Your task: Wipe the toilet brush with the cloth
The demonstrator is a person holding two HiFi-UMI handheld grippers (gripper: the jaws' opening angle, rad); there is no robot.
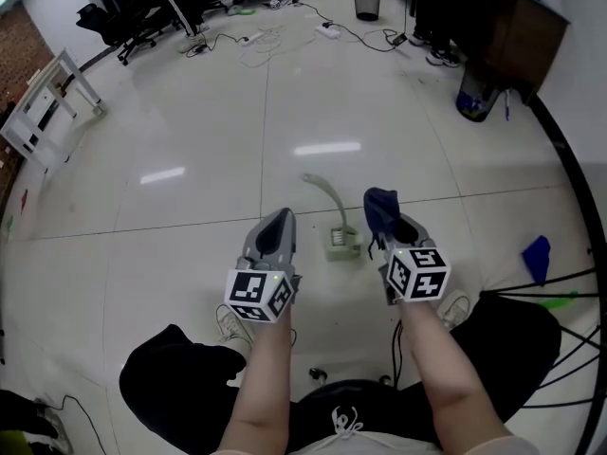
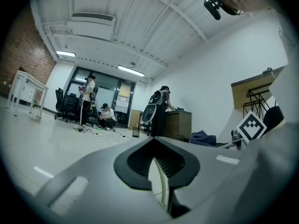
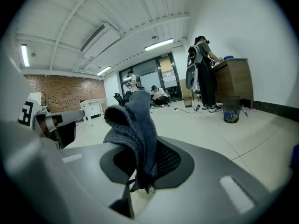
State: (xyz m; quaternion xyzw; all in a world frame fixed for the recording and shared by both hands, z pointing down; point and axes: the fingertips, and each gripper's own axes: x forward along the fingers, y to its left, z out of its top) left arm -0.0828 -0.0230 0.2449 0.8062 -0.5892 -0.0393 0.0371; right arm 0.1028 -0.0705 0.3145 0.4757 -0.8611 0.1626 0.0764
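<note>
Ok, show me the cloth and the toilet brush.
cloth [image 3: 138,125], right gripper view, on its bunched middle fold.
toilet brush [image 1: 343,244], head view, on its pale lower end at the floor.

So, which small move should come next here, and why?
Probably open the left hand-held gripper and bring it to the handle of the toilet brush. The brush sits on the floor between both grippers, and nothing holds it. The left jaws are together and empty, while the right hand-held gripper already clamps the cloth.
</note>
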